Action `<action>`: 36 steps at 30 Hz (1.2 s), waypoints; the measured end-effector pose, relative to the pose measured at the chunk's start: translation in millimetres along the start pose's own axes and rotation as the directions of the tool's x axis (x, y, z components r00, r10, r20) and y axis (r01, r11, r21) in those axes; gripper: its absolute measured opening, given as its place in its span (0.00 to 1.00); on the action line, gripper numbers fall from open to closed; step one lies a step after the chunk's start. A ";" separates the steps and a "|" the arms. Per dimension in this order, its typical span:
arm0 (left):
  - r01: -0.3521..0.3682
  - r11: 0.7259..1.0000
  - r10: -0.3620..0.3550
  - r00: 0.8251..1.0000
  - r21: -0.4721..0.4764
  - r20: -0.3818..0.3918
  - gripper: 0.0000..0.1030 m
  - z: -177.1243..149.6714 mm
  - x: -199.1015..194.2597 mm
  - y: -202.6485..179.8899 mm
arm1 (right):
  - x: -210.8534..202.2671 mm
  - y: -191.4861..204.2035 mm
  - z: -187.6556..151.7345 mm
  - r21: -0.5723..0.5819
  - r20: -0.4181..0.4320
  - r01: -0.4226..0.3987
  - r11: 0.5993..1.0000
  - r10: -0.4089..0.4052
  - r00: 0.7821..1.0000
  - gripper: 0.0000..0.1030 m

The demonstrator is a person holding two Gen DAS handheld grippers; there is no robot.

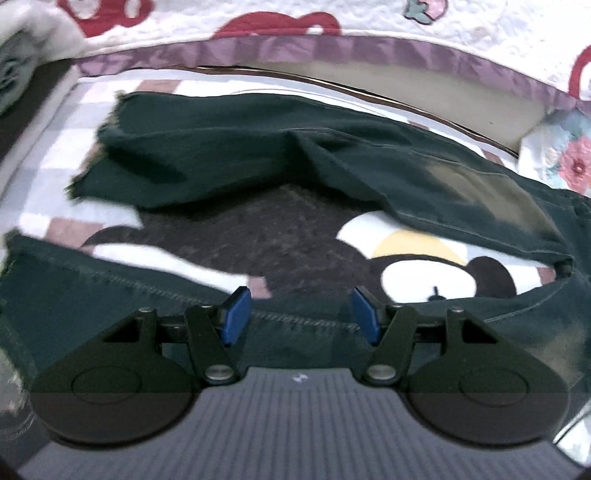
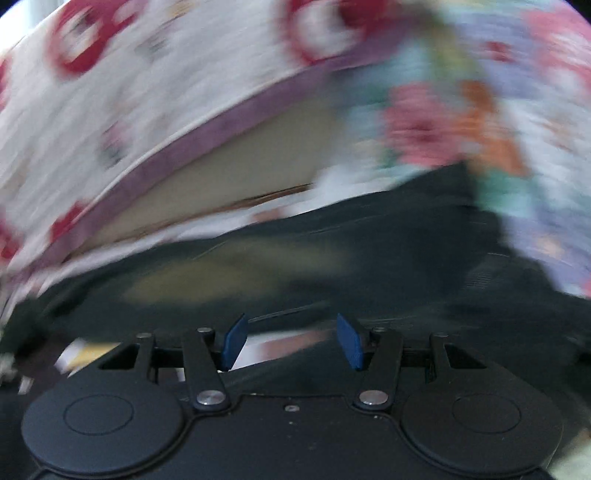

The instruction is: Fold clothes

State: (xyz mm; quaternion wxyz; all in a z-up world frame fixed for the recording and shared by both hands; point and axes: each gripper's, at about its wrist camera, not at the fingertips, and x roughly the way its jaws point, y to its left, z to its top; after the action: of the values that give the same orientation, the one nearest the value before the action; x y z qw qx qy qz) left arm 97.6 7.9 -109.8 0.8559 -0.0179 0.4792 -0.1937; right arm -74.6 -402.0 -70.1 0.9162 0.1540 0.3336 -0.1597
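On checked bedspread [image 1: 44, 218]: dark jeans [image 1: 229, 155], spread, one leg toward 10 o'clock, other leg toward 7, waist at 3. Left gripper [image 1: 301, 314]: pads apart, nothing clamped, over near leg's seam. Right gripper [image 2: 291, 341]: pads apart, empty, over jeans; view blurred. Quilt [image 1: 406, 22] at 12.

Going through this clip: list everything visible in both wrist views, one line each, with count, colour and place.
jeans: one pair, dark green-black, spread over the blanket, legs apart
cartoon blanket: one, checked with a dark bear print, under the jeans
quilt: one, white with red shapes and a purple border, behind
floral fabric: one, pink and pale blue, at the right
left gripper: one, black with blue pads, open above a jeans seam
right gripper: one, black with blue pads, open, nothing pinched, view blurred
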 end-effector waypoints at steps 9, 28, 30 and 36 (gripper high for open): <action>0.001 0.998 0.002 0.999 -0.060 0.054 0.58 -28.0 -46.3 -1.7 | 32.2 163.8 6.2 -0.318 -0.150 -0.273 0.908 0.236 0.960 0.57; -0.011 0.978 0.049 0.982 -0.207 0.181 0.60 -51.5 -128.1 52.7 | 19.6 302.3 -12.4 -0.480 -0.242 -0.449 0.754 0.378 0.894 0.57; -0.004 0.975 0.044 0.983 -0.221 0.178 0.60 -52.1 -127.4 55.5 | 20.2 305.3 -14.6 -0.469 -0.255 -0.465 0.750 0.389 0.885 0.57; 0.021 0.971 0.023 0.983 -0.236 0.180 0.60 -51.2 -128.3 58.0 | 18.2 305.7 -31.1 -0.539 -0.293 -0.463 0.703 0.359 0.886 0.57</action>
State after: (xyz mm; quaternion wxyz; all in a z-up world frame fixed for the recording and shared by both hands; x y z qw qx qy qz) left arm 13.7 114.2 -45.6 0.8879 -0.1373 0.4188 -0.1321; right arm 42.1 -117.7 -51.1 0.8984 -0.0580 0.3983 0.1757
